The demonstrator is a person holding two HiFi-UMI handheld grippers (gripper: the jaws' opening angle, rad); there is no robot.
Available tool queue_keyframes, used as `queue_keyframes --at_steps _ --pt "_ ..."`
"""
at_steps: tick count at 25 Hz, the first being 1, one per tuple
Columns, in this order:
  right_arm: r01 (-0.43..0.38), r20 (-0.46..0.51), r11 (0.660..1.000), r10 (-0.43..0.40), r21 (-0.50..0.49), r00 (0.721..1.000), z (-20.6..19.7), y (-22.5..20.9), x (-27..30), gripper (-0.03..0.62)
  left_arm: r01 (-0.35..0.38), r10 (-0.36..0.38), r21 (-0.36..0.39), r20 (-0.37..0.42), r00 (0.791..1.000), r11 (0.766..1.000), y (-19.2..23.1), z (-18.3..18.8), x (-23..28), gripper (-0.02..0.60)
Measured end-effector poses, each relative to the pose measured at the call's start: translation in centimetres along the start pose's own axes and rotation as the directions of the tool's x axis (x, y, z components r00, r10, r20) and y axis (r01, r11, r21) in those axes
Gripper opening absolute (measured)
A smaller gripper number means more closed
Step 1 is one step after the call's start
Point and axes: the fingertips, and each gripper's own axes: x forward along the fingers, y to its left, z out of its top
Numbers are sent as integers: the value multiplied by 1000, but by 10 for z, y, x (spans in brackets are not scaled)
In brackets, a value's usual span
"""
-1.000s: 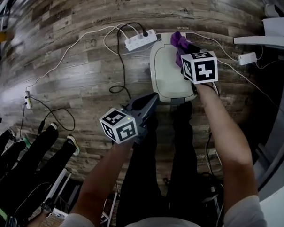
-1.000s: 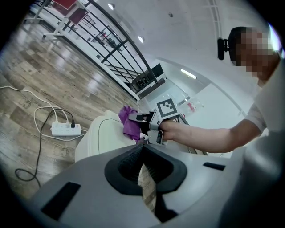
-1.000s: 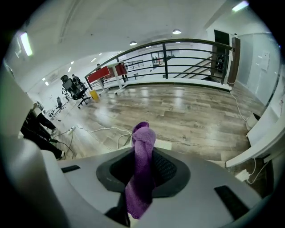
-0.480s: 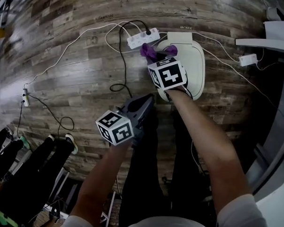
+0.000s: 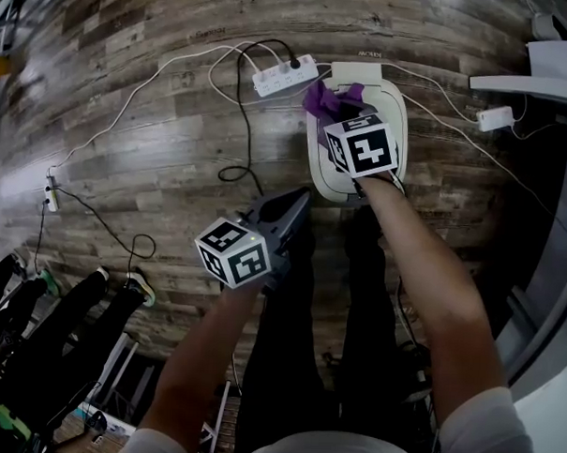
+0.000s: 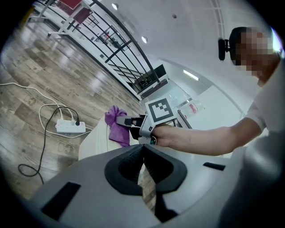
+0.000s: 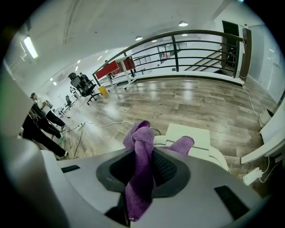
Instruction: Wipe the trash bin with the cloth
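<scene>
The white trash bin (image 5: 390,111) stands on the wood floor, its lid shut. My right gripper (image 5: 341,111) is over the far left part of the lid, shut on a purple cloth (image 5: 328,98) that bunches out past its tips onto the lid. In the right gripper view the cloth (image 7: 141,165) fills the gap between the pads, with the bin (image 7: 190,133) just beyond. My left gripper (image 5: 299,201) hangs nearer to me, short of the bin, shut and holding nothing. From the left gripper view, its jaws (image 6: 143,150) meet, and the cloth (image 6: 116,127) and bin (image 6: 94,143) lie ahead.
A white power strip (image 5: 283,76) with cables lies just left of the bin. A white adapter (image 5: 495,116) and cord lie to its right, below white furniture (image 5: 553,64). Other people's legs (image 5: 64,305) stand at the lower left. A railing (image 7: 178,42) borders the floor.
My right gripper carried the cloth from the lid's right side across to its left edge, then a little way back toward the middle. The left gripper stayed where it was.
</scene>
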Motion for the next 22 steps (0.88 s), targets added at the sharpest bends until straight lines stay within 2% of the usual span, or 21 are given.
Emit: queue_keyframes --at_steps 13,17,22 --pt "129 9 990 -130 65 992 -24 -86 -41 95 31 -30 19 -42 999 999 -23 -16 27 5" --pt "160 -1 986 -160 35 987 -33 -109 -50 95 37 -35 24 -55 998 999 -28 -20 31 5" --pt "238 -54 971 -238 -5 970 -54 -151 -65 95 36 -34 31 -63 997 999 -29 -23 32 3"
